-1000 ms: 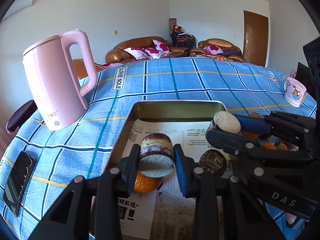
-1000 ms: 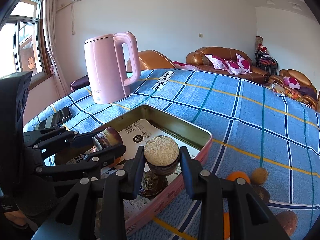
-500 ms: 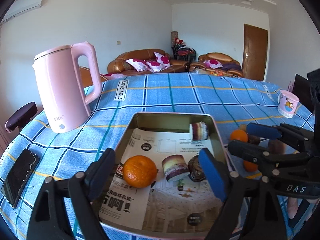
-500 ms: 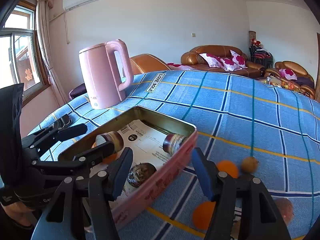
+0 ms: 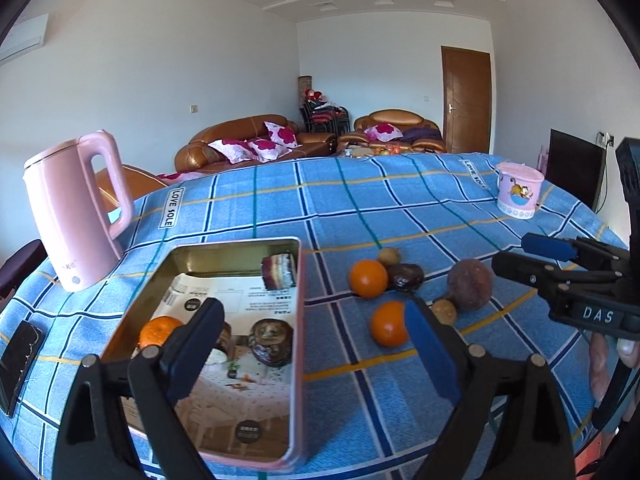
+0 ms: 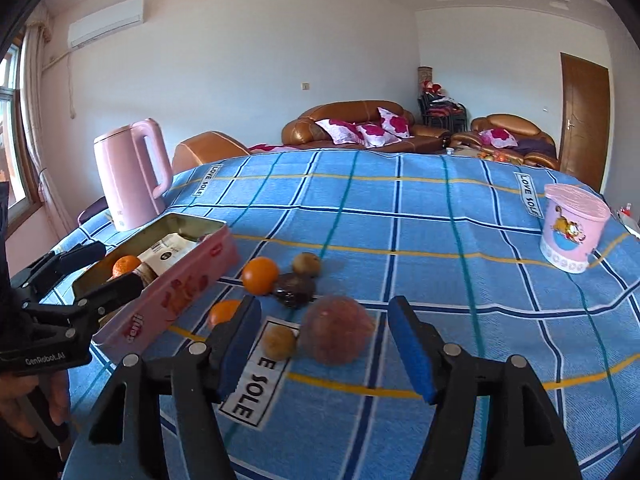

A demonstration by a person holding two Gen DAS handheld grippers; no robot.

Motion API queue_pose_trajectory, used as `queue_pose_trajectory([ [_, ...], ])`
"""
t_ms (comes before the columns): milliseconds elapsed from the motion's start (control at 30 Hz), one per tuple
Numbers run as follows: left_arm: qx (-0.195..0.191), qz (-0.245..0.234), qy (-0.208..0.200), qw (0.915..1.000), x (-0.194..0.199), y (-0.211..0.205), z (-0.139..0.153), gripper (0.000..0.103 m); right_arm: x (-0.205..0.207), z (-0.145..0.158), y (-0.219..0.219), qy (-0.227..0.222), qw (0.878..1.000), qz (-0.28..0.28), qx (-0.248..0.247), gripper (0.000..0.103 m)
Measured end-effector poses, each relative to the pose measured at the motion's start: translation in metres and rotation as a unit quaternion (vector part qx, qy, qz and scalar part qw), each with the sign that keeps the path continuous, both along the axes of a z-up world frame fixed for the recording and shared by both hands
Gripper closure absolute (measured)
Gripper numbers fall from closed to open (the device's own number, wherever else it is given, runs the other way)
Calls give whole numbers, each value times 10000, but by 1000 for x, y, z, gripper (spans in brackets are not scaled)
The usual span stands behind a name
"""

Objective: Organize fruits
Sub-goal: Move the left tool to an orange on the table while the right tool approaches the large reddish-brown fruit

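Observation:
The pink tin (image 5: 299,320) holds an orange (image 5: 158,330), a layered roll (image 5: 279,272) and a brown round piece (image 5: 270,342). Loose on the blue cloth to its right lie two oranges (image 6: 260,275), a dark fruit (image 6: 294,290), two small brown fruits (image 6: 306,264) and a big reddish-brown fruit (image 6: 338,334). My left gripper (image 5: 312,316) is open and empty, straddling the tin's right wall. My right gripper (image 6: 323,312) hangs over the loose fruit with its jaws opening. The big fruit shows between its fingers, and the pads do not touch it.
A pink kettle (image 5: 76,216) stands at the table's left behind the tin. A pink cartoon mug (image 6: 574,226) sits far right. A dark phone (image 5: 20,356) lies at the left edge. A hand (image 6: 24,396) holds the left gripper.
Both grippers let go of their layered rolls, which now lie in the tin, and opened. Both drew back and swung right towards the loose fruit.

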State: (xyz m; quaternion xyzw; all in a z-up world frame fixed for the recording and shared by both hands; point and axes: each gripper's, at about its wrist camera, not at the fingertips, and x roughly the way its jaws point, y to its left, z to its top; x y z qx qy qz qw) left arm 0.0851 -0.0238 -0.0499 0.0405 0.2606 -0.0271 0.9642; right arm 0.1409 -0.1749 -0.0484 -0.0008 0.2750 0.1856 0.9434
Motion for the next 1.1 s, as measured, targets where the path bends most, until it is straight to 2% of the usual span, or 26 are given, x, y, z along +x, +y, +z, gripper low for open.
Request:
queue_pose_trajectory([
  [133, 172, -132, 85, 9997, 6, -19, -4, 13, 3, 0, -8, 48, 9999, -127, 72, 35],
  [267, 238, -313, 288, 9988, 16, -32, -7, 21, 5, 0, -7, 41, 9997, -256, -20, 34],
  [333, 247, -411, 450, 9978, 22, -36, -11, 26, 6, -1, -6, 69, 9996, -280, -48, 34],
  [400, 209, -503, 649, 9964, 28, -39, -16, 41, 9, -3, -6, 144, 9993, -331, -67, 34],
  [433, 182, -561, 732, 9956, 31, -40, -17, 43, 11, -4, -7, 185, 9992, -358, -61, 34],
  [700, 2, -713, 1261, 9895, 50, -42, -31, 47, 16, -7, -11, 310, 9981, -524, -20, 34],
  [900, 51, -661, 1348, 9887, 56, -42, -34, 49, 20, -9, -11, 435, 9976, -532, -22, 33],
  [1100, 310, -639, 1382, 9879, 58, -47, -36, 50, 22, -10, -11, 496, 9973, -548, -42, 33],
])
